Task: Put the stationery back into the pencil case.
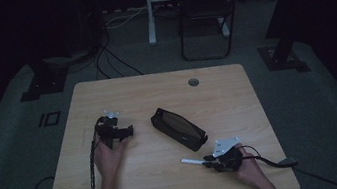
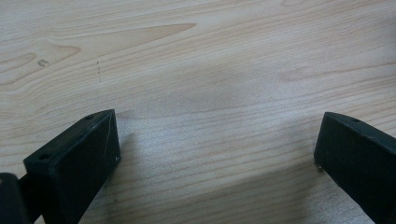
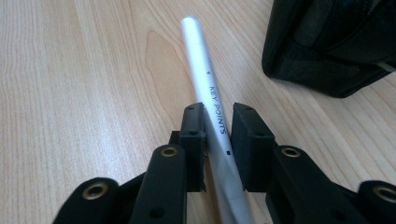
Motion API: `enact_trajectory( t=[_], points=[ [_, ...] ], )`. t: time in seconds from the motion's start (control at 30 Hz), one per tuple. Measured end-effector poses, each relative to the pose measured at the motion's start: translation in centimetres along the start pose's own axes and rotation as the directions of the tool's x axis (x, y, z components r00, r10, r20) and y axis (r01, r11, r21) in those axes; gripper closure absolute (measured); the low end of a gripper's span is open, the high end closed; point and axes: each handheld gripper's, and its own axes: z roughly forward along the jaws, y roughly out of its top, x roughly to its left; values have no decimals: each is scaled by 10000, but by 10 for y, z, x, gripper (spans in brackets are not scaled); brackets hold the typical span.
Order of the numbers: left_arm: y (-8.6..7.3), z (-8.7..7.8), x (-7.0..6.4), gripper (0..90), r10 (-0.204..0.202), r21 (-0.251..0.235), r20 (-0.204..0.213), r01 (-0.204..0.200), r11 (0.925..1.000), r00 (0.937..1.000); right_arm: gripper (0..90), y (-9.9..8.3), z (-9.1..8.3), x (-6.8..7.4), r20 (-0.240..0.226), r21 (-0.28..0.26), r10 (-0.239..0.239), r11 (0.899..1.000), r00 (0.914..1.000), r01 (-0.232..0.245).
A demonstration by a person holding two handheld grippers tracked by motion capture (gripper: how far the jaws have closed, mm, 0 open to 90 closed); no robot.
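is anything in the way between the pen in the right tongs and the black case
Nothing visible. The right tongs are shut on the white pen, and bare wooden table lies between it and the black case. The left tongs sit open, off to the case's other side.

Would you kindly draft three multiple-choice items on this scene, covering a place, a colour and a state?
1. Where does the pouch lie?
A. mid-table, between the grippers
B. on the floor
C. on the chair

2. What colour is the pen?
A. red
B. white
C. green

3. How does the left gripper stand?
A. shut on the pen
B. shut on the pouch
C. open, holding nothing

Key: 1 A, the high view shows it on the table between both; 2 B, its barrel is white in the right gripper view; 3 C, its jaws stand wide apart over bare wood.
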Motion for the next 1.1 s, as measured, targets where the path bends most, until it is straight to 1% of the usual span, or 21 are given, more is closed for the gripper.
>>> enact_trajectory(
  t=[0.23, 0.33, 0.4, 0.8, 1.1],
  points=[
    [0, 0, 0, 6, -3, 1, -3, 3, 10000, 10000, 783, 1, -4, 0, -80, 355, 134, 9993, 9999, -132],
    [0, 0, 0, 5, -3, 1, -5, 3, 10000, 10000, 785, 4, -4, 3, 107, 605, 28, 9982, 9999, -34],
    [0, 0, 0, 5, -4, 1, -5, 4, 10000, 10000, 786, 5, -4, 5, 200, 690, 38, 9976, 9998, -52],
    [0, 0, 0, 6, -4, 1, -5, 4, 10000, 10000, 789, 3, -3, 4, 214, 431, 344, 9984, 9992, -353],
    [0, 0, 0, 5, 52, 23, -37, -52, 10000, 10000, 790, 3, -3, 5, 259, 436, 429, 9981, 9987, -441]
  ],
)
